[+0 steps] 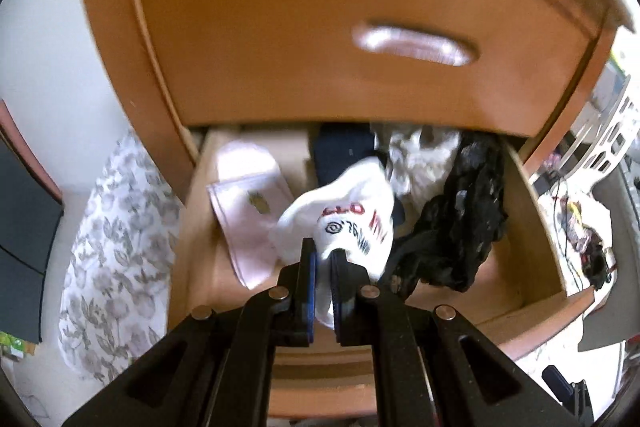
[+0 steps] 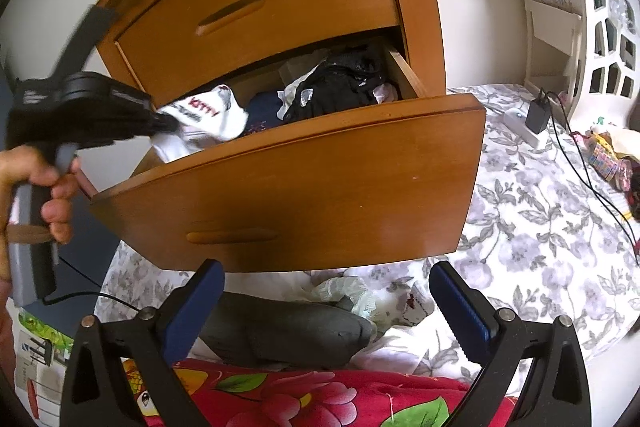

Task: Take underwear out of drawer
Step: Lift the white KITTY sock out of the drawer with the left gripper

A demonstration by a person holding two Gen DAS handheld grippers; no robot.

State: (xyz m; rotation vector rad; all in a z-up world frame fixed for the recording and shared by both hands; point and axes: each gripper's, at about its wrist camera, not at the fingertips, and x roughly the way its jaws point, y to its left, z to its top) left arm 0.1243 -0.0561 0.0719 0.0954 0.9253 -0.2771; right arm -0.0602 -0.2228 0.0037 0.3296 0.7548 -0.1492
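An open wooden drawer (image 1: 532, 223) (image 2: 320, 179) of a chest holds several garments. My left gripper (image 1: 324, 255) (image 2: 168, 123) is shut on a white piece of underwear (image 1: 348, 215) (image 2: 208, 119) with red and black print, lifted above the drawer's left half. A black lacy garment (image 1: 460, 223) (image 2: 340, 87), a navy item (image 1: 344, 147) (image 2: 264, 107) and a pale pink folded cloth (image 1: 252, 203) lie in the drawer. My right gripper (image 2: 326, 307) hangs open and empty below the drawer front, over the bed.
A shut upper drawer (image 1: 320, 39) (image 2: 256, 7) sits above the open one. A floral bedsheet (image 2: 540, 211) (image 1: 116, 247), a grey garment (image 2: 296, 331), a red flowered cloth (image 2: 312, 399), a charger with cable (image 2: 538, 115) and a white perforated headboard (image 2: 604, 39) surround it. A hand (image 2: 44, 183) holds the left gripper.
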